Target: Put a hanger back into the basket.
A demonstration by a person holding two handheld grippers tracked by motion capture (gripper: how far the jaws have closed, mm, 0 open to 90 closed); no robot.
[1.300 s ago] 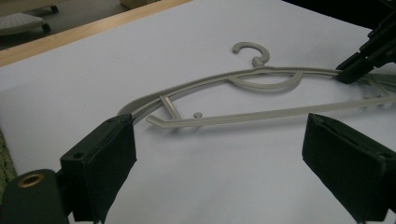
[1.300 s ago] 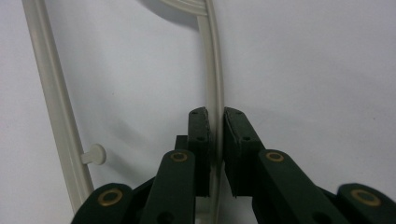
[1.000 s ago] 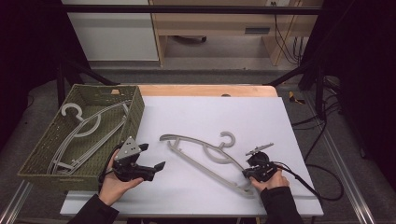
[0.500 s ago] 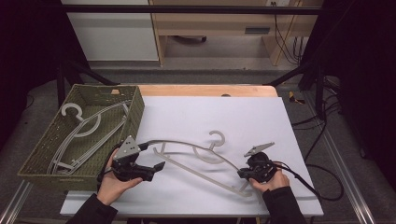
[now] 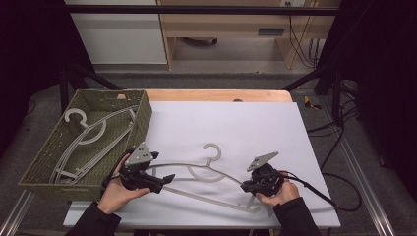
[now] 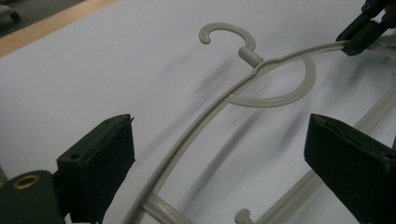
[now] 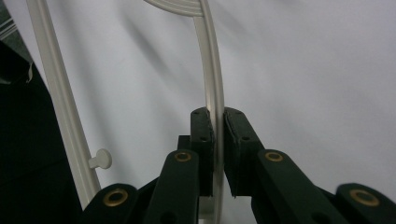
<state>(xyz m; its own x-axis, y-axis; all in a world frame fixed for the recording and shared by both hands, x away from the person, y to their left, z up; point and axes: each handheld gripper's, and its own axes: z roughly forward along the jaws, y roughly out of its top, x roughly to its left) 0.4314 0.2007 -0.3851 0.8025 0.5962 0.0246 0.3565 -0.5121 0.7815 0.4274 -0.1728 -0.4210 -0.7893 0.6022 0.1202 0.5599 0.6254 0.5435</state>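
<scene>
Basket holds perhaps two hangers.

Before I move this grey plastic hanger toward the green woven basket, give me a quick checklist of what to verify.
1. Right gripper shut on the grey plastic hanger: ok, the pads clamp its upper arm.
2. Left gripper open and ready to take the other end: ok, jaws stand wide with the hanger arm between them, not touching the pads.
3. Hanger free of the white table top: cannot tell, part of it looks raised.
4. Room in the green woven basket: ok, the pale hangers inside lie flat.
5. Hook free of snags: ok, nothing is near it.
</scene>
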